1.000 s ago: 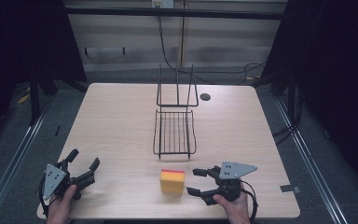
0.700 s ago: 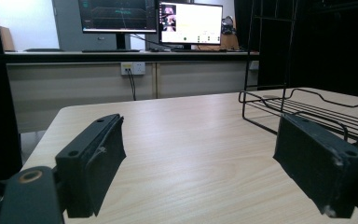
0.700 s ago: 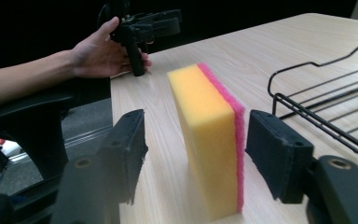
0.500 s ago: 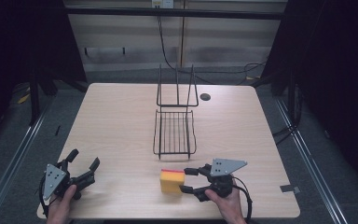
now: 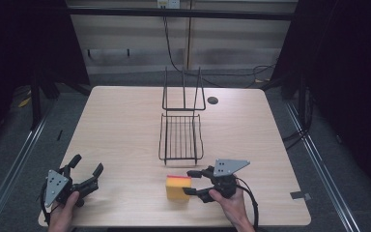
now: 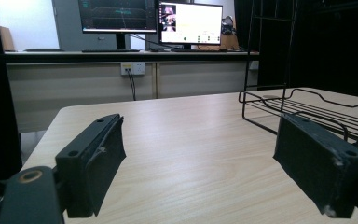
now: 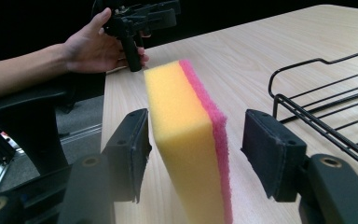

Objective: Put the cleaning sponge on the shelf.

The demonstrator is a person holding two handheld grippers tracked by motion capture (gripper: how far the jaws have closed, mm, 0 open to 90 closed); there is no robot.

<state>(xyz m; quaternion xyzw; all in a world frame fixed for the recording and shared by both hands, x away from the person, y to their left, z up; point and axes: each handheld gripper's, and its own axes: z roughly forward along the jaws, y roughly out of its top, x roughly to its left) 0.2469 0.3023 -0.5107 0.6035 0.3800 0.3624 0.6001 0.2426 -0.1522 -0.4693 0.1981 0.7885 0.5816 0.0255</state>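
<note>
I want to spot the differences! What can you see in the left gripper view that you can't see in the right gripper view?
Left gripper view alone: computer monitors on a far desk, and the left gripper open over bare table. Right gripper view alone: a yellow and pink sponge between the right gripper's closing pads, not yet squeezed, plus a hand. Both: the wooden table and the wire rack.
</note>
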